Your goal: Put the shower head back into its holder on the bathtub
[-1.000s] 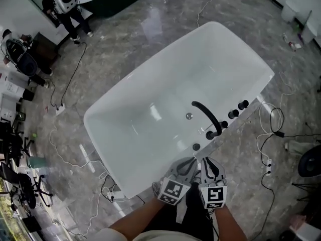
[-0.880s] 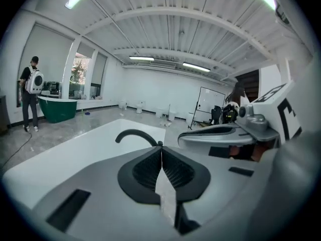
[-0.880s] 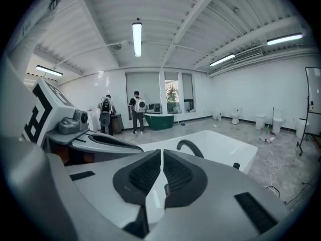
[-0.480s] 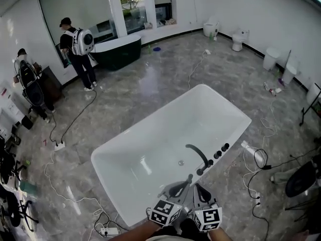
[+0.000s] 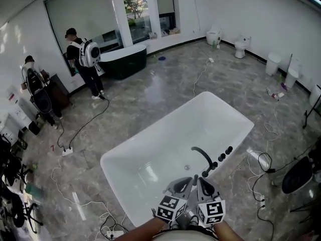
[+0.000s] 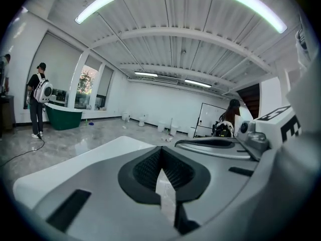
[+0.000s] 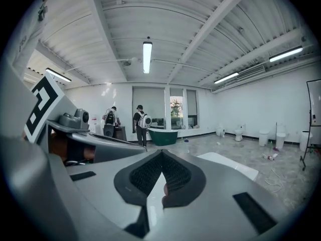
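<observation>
Shower head: too small to single out with certainty; a small dark piece (image 5: 205, 173) is seen on the tub's rim at the foot of the spout (image 5: 202, 156), just beyond the gripper tips.
Holder: not told apart from the other dark fittings on that rim.
Knobs (image 5: 225, 153): shown only as small dark dots in a row along the rim, right of the spout.
Near rim: partly covered by both grippers in the head view.
Arms: cut off by the lower edge of the head view.
Tub (image 5: 145, 154): white, set aslant in the middle of the floor; a drain (image 5: 187, 167) is seen in its bottom, under the spout.
Green tub (image 5: 123, 60): placed by the far window; its inside is hidden.
Left gripper (image 5: 186, 182): jaws brought fully together, pads meeting, nothing held; it is raised above the tub's near rim.
Right gripper (image 5: 202, 184): jaws likewise pressed together on nothing; it is held just beside the left one.
Person (image 5: 86, 64): seen from behind by the green tub, a white backpack worn.
Second person (image 5: 35, 89): shown at the left wall, partly masked by dark gear.
</observation>
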A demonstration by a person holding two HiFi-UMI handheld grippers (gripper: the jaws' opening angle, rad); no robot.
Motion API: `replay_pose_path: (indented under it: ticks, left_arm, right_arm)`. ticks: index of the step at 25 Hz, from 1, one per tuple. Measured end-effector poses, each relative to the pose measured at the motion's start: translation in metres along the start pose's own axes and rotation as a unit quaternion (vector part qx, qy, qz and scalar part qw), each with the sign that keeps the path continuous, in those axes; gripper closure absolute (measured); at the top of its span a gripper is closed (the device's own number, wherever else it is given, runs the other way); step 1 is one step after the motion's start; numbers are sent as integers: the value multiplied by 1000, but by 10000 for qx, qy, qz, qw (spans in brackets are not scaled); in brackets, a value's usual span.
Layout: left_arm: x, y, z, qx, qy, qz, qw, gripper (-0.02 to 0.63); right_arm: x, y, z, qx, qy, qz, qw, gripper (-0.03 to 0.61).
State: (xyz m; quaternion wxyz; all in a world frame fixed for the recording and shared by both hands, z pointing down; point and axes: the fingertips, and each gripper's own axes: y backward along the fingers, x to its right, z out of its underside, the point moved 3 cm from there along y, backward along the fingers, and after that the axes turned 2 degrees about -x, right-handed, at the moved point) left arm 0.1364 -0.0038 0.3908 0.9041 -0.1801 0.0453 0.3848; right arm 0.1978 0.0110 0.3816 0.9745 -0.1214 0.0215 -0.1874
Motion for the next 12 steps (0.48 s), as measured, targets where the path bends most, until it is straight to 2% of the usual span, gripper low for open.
replay_pose_path:
  ticks: [12]
  left_arm:
    - [4, -7, -12, 117, -34, -339, 9994, 609]
  right_arm:
    - [8, -2, -15, 143, 132, -319, 9993, 565]
